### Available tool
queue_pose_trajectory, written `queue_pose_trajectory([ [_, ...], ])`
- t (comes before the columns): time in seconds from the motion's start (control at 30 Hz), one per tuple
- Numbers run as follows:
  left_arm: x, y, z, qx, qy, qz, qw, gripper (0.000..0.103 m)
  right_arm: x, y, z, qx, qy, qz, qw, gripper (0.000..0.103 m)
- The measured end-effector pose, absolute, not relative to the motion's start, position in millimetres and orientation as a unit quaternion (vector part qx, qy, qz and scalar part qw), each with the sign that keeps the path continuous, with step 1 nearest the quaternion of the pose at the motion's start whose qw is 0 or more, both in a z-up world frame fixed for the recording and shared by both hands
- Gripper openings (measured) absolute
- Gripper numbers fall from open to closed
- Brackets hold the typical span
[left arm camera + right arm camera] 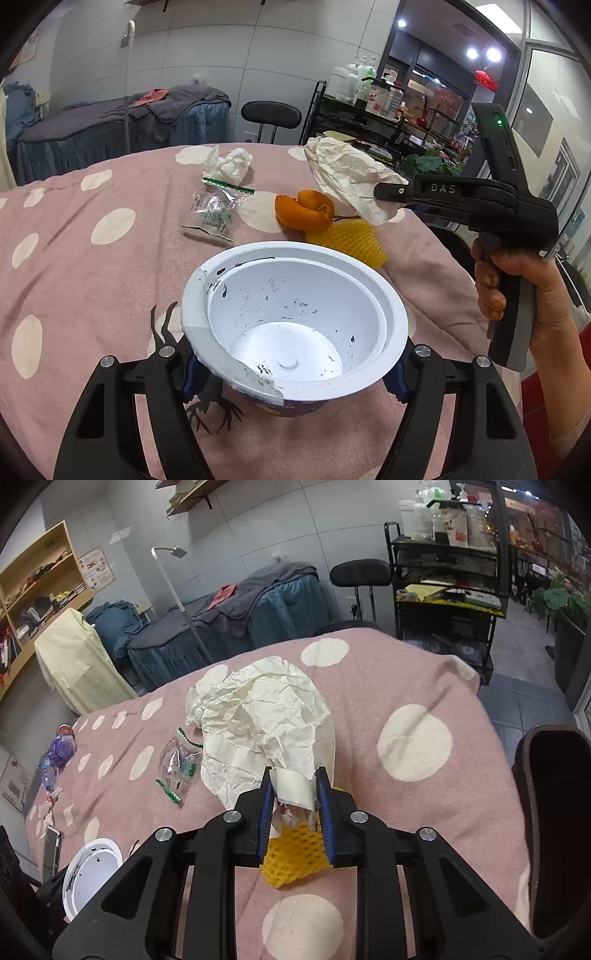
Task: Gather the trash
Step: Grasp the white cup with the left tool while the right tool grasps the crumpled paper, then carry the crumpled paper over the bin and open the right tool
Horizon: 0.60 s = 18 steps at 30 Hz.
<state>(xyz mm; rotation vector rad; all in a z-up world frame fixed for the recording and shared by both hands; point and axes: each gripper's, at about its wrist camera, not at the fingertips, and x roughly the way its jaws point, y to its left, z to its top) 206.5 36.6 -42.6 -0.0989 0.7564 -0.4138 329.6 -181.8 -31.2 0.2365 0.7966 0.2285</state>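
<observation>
You held empty white plastic bowl (pixel 295 328) in left gripper (pixel 295 373); right gripper (pixel 294 797) clamped crumpled cream paper (pixel 258 720). Orange peel (pixel 304 210), clear wrapper (pixel 214 210), white tissue (pixel 231 164) at bowl's 12 o'clock remained uncollected.

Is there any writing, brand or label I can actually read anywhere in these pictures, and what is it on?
"DAS": on the side of the right hand-held gripper.
Clear wrapper with green edges: printing, too small to read.
White bowl: label below the rim, mostly hidden.
Wall poster: blurred.
Bottles on the black shelf: labels unreadable.
</observation>
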Motion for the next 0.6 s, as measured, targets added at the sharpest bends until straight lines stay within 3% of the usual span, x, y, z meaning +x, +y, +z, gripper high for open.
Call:
queue_pose_trajectory([
  [0.6, 179, -39, -27, -0.022, 0.338, -0.262, 0.904, 0.071, 207, -300, -21, 0.157, 0.353, 0.012, 0.922, 0.023],
])
